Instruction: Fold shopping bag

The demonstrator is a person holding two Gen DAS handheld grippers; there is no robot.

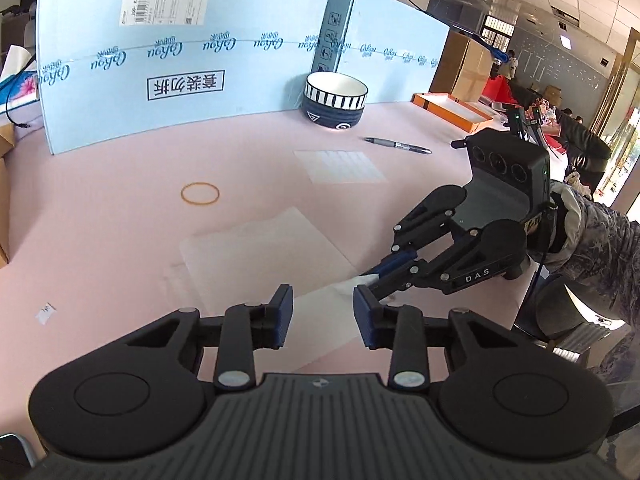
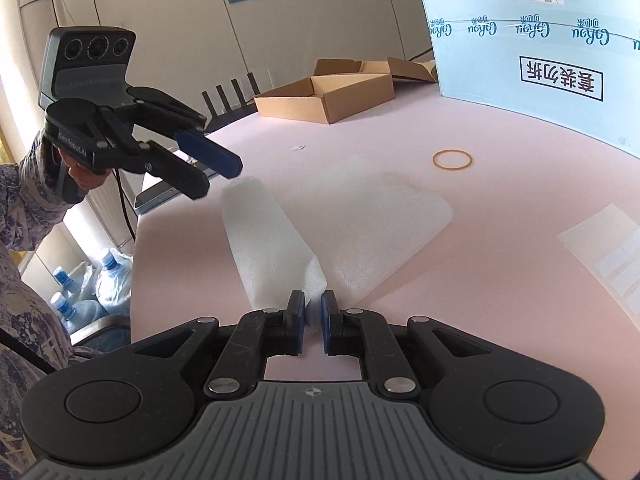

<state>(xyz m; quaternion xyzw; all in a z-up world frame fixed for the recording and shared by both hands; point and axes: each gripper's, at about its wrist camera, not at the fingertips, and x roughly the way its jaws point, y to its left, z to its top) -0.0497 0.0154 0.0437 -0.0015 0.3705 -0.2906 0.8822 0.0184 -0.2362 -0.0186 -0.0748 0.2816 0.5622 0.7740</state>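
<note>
the white shopping bag (image 2: 352,220) lies partly folded near the table's (image 2: 480,320) near edge, right gripper (image 2: 313,312) pinching its lifted corner, left gripper (image 1: 323,316) hovering unclamped, tilted downward.

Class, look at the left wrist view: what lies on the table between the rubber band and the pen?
A pale gridded sheet lies flat between the rubber band and the pen, seen in the left wrist view; the rest is bare pink table.

- A striped bowl (image 1: 335,101) stands by the blue board (image 1: 180,60).
- A pen (image 1: 398,145) lies near it.
- A rubber band (image 1: 200,193) lies on the pink table (image 1: 100,220).
- Open cardboard boxes (image 2: 324,94) sit at the far edge.
</note>
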